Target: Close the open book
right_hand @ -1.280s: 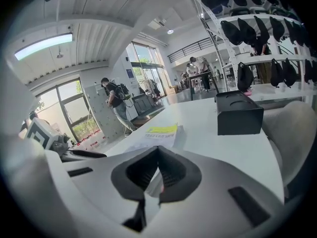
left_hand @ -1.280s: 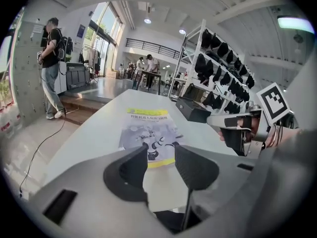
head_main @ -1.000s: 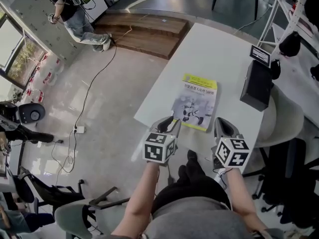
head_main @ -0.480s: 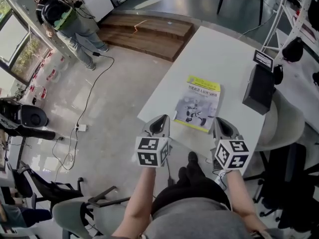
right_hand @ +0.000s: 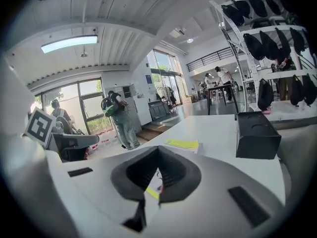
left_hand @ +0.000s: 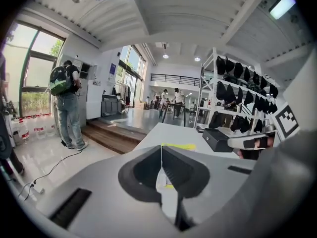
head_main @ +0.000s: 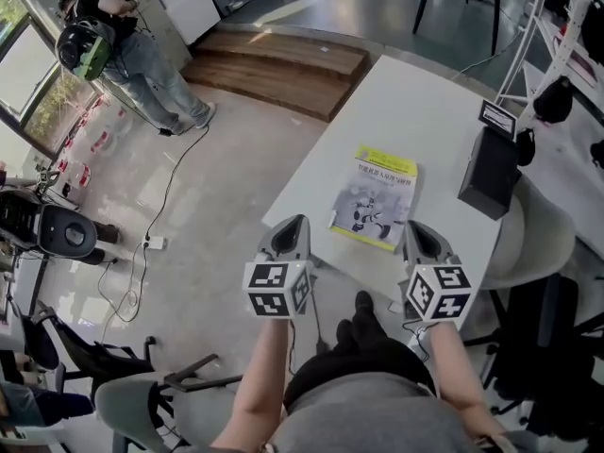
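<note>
two empty, clenched grippers are seen. the left gripper (head_main: 289, 226), its jaws just closed on nothing, has been drawn off the book (head_main: 374, 199), left shut on the table (head_main: 415, 102) at 10 o'clock of the right gripper (head_main: 421, 234); closing is judged done.

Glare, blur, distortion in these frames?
Head view: sharp, even light, glare patches on the floor. Left gripper view: heavy fisheye, dark corners, window partly blown out. Right gripper view: same fisheye, ceiling lamp clipped.
</note>
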Motion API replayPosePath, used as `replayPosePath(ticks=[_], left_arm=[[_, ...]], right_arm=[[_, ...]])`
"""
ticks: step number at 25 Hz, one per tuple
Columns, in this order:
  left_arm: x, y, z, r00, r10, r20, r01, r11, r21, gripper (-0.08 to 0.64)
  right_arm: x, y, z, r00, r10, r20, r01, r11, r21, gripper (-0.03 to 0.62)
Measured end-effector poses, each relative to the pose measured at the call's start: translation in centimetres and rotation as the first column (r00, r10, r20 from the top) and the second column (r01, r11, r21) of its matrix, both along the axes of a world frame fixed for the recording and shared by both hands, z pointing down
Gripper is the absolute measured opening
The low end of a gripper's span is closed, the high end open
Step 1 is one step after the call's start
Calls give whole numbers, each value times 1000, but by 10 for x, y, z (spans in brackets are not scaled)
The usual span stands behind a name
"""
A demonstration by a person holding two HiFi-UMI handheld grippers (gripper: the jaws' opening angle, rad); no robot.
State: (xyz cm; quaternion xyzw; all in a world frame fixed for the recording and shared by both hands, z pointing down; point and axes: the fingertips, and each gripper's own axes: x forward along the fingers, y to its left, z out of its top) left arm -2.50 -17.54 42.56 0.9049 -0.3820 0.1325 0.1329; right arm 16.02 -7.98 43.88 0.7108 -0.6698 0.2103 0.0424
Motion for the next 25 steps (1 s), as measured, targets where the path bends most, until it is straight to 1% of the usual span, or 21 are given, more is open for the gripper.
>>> replayPosePath(ticks=[8, 18, 25], left_arm=[[-10, 0, -6, 999, -24, -21, 24, 1000, 15, 9], [-14, 2, -7, 999, -36, -20, 36, 999, 13, 9], [-13, 6, -8, 999, -40, -27, 41, 999, 26, 9]], right_arm=[[-3, 1, -6, 999, -16, -37, 16, 1000, 17, 3], [-4, 1, -10, 999, -22, -43, 24, 999, 29, 3], [-2, 3, -10, 999, -23, -41, 25, 999, 33, 3]])
